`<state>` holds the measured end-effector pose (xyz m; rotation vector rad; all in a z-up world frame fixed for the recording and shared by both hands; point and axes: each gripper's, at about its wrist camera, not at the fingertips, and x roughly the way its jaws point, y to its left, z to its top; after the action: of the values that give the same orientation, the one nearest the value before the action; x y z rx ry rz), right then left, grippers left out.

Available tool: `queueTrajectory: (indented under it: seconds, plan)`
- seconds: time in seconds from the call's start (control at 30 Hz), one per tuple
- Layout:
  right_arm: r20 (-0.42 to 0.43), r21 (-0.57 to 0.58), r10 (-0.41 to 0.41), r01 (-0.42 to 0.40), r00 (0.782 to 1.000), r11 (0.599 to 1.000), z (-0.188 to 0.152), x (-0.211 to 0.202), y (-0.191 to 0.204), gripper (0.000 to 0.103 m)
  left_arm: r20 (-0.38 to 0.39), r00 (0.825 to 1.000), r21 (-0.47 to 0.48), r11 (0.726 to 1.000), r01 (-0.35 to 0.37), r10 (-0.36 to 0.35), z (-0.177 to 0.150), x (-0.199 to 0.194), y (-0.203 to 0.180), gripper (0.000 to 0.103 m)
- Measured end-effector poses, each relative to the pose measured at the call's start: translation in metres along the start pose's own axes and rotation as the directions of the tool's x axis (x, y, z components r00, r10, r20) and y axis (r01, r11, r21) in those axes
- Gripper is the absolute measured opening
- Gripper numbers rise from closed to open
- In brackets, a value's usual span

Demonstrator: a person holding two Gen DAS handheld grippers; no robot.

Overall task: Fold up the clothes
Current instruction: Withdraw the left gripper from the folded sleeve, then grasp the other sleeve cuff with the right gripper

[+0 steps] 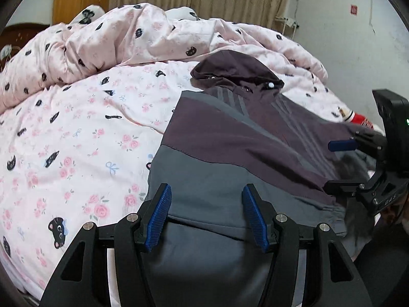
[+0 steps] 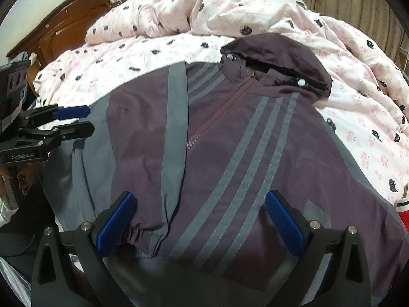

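Note:
A purple and grey hooded jacket (image 2: pixel 230 138) lies front up on the bed, zipped, hood (image 2: pixel 278 58) at the far end. Its left sleeve is folded in across the chest, with the elastic cuff (image 2: pixel 143 235) near the hem. My left gripper (image 1: pixel 207 212) is open, its fingers over the grey lower part of the jacket (image 1: pixel 204 179). My right gripper (image 2: pixel 199 222) is open over the jacket's hem, empty. The right gripper also shows at the right of the left wrist view (image 1: pixel 342 163), and the left gripper at the left of the right wrist view (image 2: pixel 79 120).
A pink bedsheet (image 1: pixel 76 153) with cats and roses covers the bed. A rumpled matching quilt (image 1: pixel 122 41) lies behind the jacket. A wooden headboard (image 2: pixel 66 25) stands far left. A red and white item (image 2: pixel 402 209) lies at the jacket's right.

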<state>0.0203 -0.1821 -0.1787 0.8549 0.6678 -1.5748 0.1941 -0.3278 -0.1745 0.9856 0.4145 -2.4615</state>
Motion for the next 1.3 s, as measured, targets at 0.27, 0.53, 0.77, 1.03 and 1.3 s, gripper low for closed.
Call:
queueTrajectory:
  seconds: [0.27,0.53,0.77,1.03,1.3]
  plan:
    - [0.002,0.016,0.014,-0.014,1.0,1.0,0.0,0.002,-0.003,0.103,0.054,0.999,-0.001,1.0,-0.002,0.002,-0.001,-0.01,-0.005,0.053]
    - [0.13,0.139,0.026,-0.044,0.991,0.989,0.0,-0.036,-0.034,0.103,0.14,0.988,0.065,0.996,0.061,-0.07,0.002,-0.026,-0.036,0.053]
    - [0.145,0.202,-0.11,0.08,0.983,0.976,-0.019,-0.073,-0.068,0.103,0.076,0.99,0.141,0.984,0.11,-0.121,-0.004,-0.007,-0.07,0.053]
    - [0.143,0.397,-0.24,0.166,0.96,0.903,-0.074,-0.15,-0.127,0.103,0.056,0.987,0.111,0.983,0.144,-0.151,-0.001,0.006,-0.08,0.053]
    - [0.1,0.535,-0.292,0.196,0.951,0.822,-0.143,-0.186,-0.171,0.103,0.048,0.986,0.075,0.984,0.159,-0.163,0.001,0.013,-0.077,0.053]
